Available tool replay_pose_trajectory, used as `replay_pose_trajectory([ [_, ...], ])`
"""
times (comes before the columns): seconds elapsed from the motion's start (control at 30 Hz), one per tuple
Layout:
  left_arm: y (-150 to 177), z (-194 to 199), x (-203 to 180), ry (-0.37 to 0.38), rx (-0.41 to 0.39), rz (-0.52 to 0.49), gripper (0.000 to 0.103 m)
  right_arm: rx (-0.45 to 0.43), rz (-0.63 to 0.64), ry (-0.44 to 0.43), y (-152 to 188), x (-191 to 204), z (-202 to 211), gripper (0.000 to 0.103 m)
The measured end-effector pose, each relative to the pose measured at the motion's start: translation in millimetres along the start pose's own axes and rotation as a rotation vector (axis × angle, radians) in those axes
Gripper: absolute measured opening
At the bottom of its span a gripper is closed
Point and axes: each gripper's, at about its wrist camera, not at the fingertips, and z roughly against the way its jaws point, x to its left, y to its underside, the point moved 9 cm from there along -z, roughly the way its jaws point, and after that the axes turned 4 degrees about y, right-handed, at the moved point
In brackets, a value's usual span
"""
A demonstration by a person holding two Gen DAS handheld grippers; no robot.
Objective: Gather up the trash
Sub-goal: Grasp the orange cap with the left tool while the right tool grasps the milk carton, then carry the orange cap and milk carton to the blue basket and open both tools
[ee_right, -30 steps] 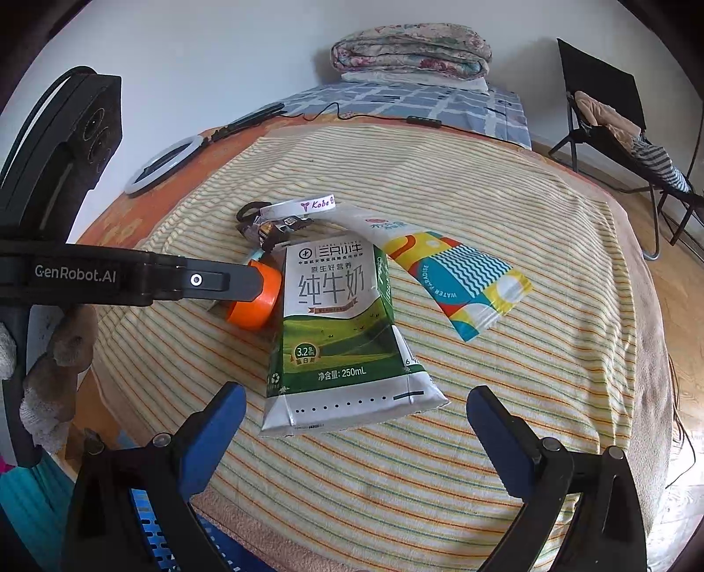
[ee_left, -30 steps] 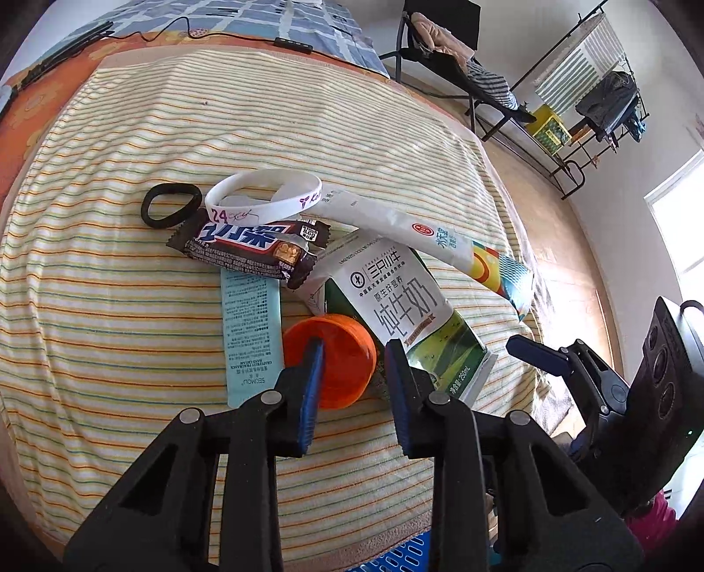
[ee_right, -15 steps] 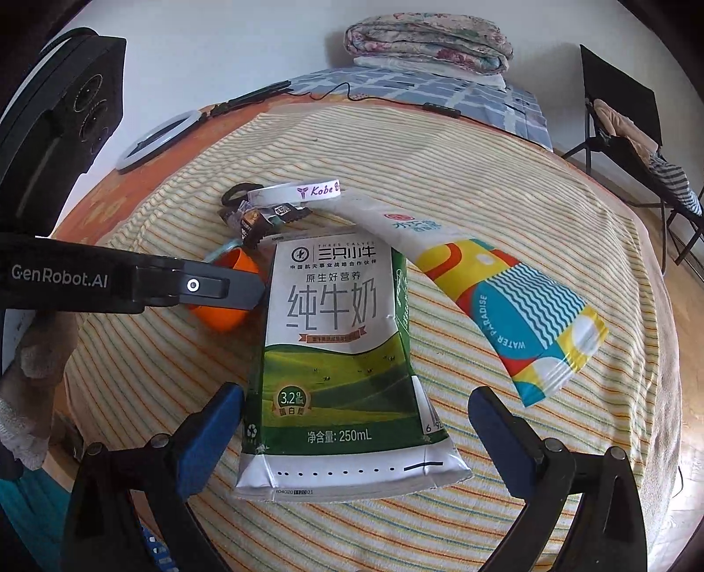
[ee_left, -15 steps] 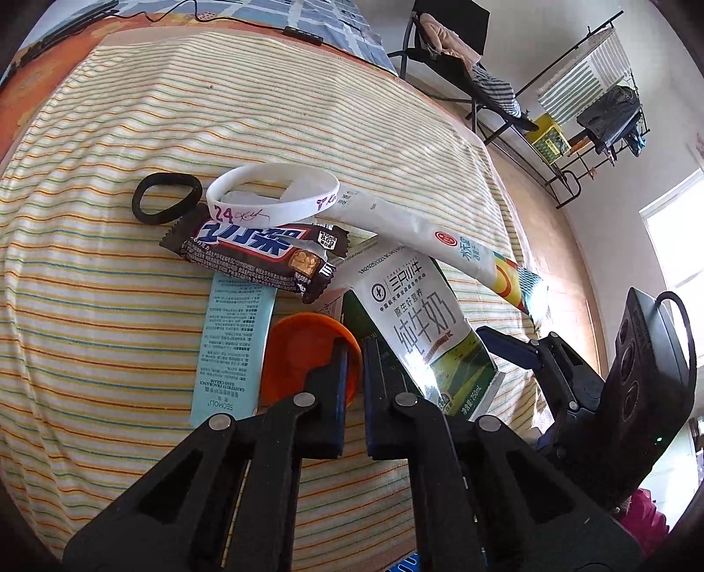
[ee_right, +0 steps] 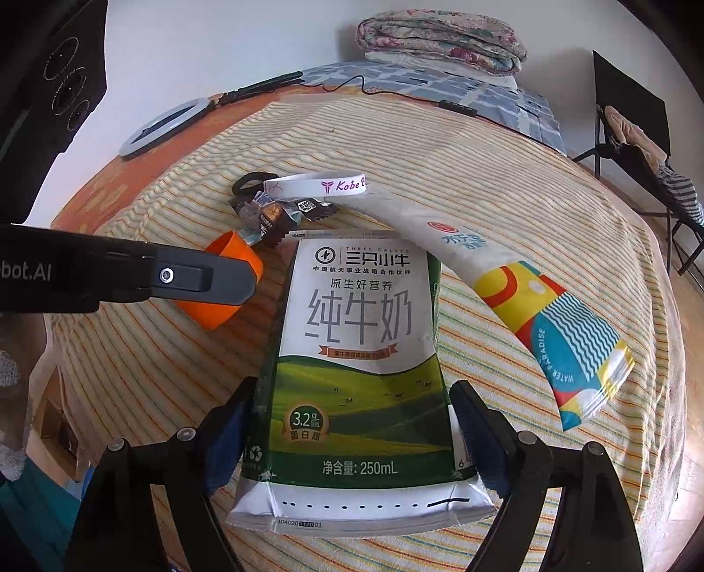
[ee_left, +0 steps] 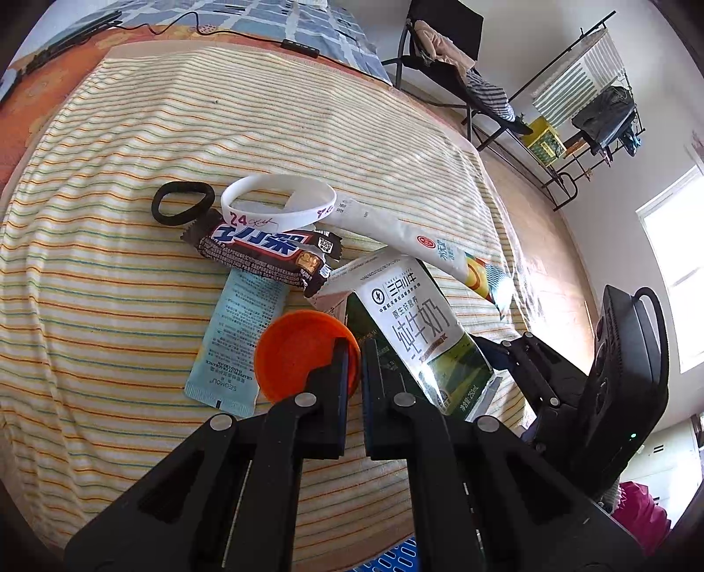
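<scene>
Trash lies on a striped cloth on the bed. My left gripper [ee_left: 355, 352] is shut on the rim of an orange cap [ee_left: 299, 352], which also shows in the right wrist view [ee_right: 220, 281]. My right gripper [ee_right: 352, 422] is open, its jaws on either side of the lower end of a green-and-white milk carton [ee_right: 356, 352], which also shows in the left wrist view [ee_left: 418, 330]. A chocolate bar wrapper [ee_left: 268, 251], a pale blue sachet [ee_left: 237, 343] and a long white and colourful packet [ee_right: 519, 308] lie close by.
A white wristband [ee_left: 277, 207] and a black hair tie [ee_left: 182, 209] lie behind the wrapper. A ring light [ee_right: 163, 127] and a cable lie at the bed's far side, with folded quilts [ee_right: 440, 39]. A chair [ee_left: 444, 48] and a clothes rack [ee_left: 585, 101] stand on the floor. A blue basket [ee_left: 396, 559] sits below the bed edge.
My left gripper has closed on the orange cap's rim. My right gripper has moved forward so its open jaws flank the milk carton's lower end.
</scene>
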Motion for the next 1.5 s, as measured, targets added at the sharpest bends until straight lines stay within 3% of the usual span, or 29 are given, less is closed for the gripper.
replay_pose_trajectory([
  [0.27, 16, 15, -12, -0.009, -0.007, -0.049, 0.003, -0.017, 0.005, -0.035, 16, 8, 28, 0.086],
  [0.7, 46, 47, -16, -0.034, -0.024, -0.091, 0.003, -0.057, 0.017, 0.004, 46, 15, 65, 0.084],
  [0.83, 52, 51, -13, -0.047, -0.02, -0.1, 0.003, -0.018, 0.014, -0.037, 55, 21, 63, 0.085],
  [1.07, 57, 63, -9, -0.057, -0.034, -0.095, 0.003, 0.129, -0.037, -0.019, 73, 23, 33, 0.087],
  [1.5, 73, 78, -8, -0.049, -0.023, -0.113, 0.003, 0.082, -0.065, 0.015, 57, 24, 37, 0.081],
])
